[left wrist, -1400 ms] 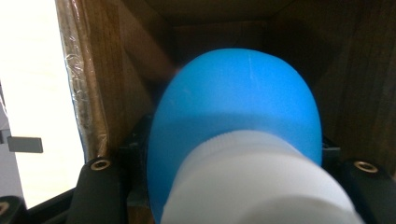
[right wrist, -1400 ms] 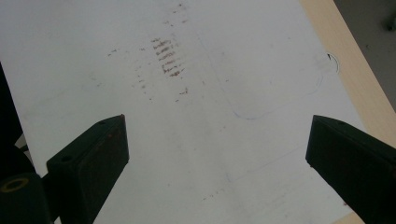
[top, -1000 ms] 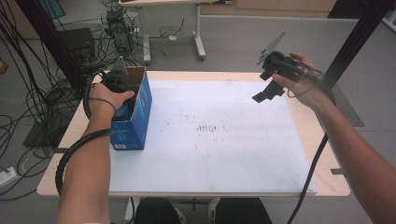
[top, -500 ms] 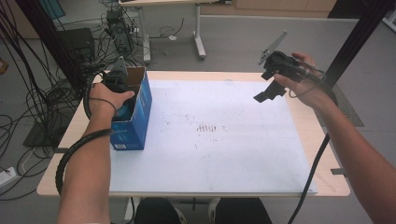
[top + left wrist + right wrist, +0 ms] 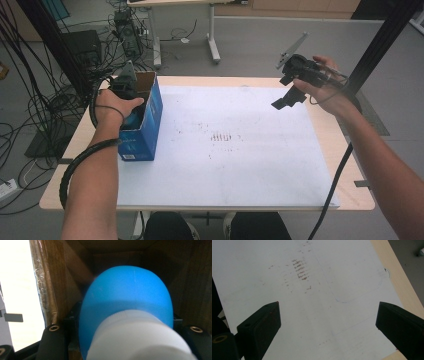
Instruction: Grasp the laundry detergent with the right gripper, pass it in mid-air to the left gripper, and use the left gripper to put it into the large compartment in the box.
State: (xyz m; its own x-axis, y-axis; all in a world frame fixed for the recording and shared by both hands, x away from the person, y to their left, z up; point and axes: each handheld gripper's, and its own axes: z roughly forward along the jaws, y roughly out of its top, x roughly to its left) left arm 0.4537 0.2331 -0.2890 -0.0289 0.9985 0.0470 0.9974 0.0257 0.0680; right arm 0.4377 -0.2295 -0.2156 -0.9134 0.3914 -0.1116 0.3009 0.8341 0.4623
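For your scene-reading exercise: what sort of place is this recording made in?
Probably a lab or workshop set up for recording. Loose cables and electronic gear crowd the grey floor, black frame posts flank the table, and a second desk stands behind.

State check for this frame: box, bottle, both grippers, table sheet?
Blue box: upright, top open, on the table's left side.
Blue bottle: white cap on, inside the box, held.
Left gripper: reaching into the box, shut on the bottle.
Right gripper: open, empty, held above the table.
White sheet: flat, smudged.
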